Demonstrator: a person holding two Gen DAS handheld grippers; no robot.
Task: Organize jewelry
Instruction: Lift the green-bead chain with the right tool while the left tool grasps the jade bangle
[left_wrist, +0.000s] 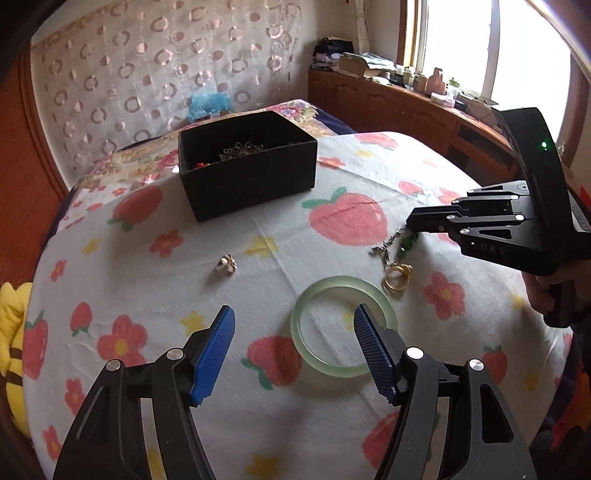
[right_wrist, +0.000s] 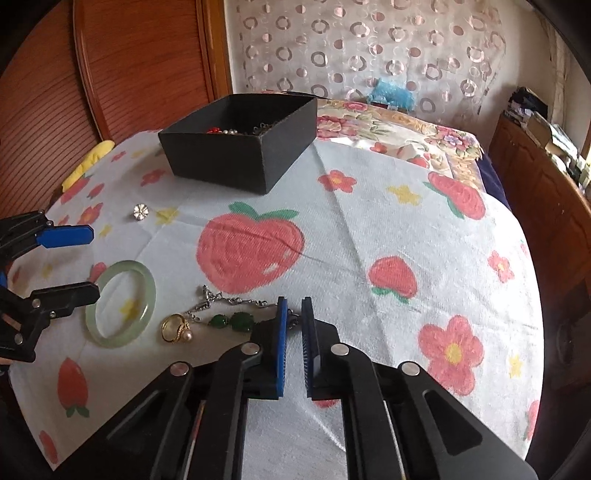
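Jade bangle (left_wrist: 343, 326), two rings (left_wrist: 397, 277), one chain (right_wrist: 229, 304), black box (left_wrist: 247, 173)

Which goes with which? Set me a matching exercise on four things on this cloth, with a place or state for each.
Things:
1. black box
2. green bangle
3. gold ring
4. chain with green stones

Places or states:
a. pinched by the shut right gripper
b. far side of the cloth, jewelry inside
c. bears a pearl, lies between bangle and chain
d. flat on the cloth, just ahead of the open left gripper

Pairs: 1-b, 2-d, 3-c, 4-a
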